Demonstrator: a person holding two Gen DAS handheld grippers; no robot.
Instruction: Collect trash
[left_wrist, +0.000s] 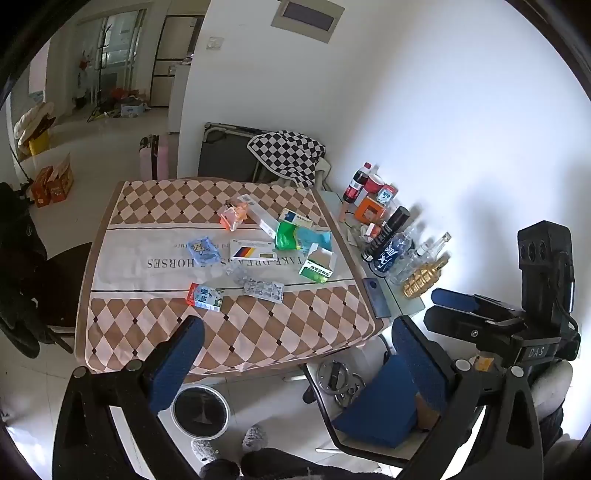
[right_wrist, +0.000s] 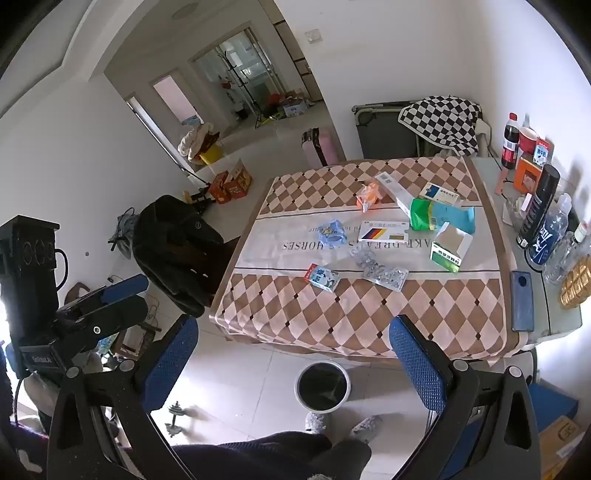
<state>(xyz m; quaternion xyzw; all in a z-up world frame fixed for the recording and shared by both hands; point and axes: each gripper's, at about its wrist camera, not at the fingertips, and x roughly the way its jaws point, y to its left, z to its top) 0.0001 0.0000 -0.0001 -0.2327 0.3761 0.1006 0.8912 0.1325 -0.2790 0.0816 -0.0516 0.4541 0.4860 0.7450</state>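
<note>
Clearly, from the left wrist view, the left tongs (left_wrist: 291, 365) gaped wide and empty above the checked-cloth desk (left_wrist: 236, 332) – best to drop onto the nearest red-and-blue small carton (left_wrist: 205, 297). From the right wrist view, the right tongs (right_wrist: 295, 365) stood equally wide and empty; the round black-lined bin (right_wrist: 322, 386) waited on the floor below – carry litter straight there.

Black-framed left claw (left_wrist: 291, 363), blue textured pads (left_wrist: 177, 365), silver screws, grey fuzzy slippers (right_wrist: 317, 421)

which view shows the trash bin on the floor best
The right wrist view: the trash bin stands whole and unobstructed on the floor in front of the table. In the left wrist view the bin is partly hidden behind a gripper finger.
</note>
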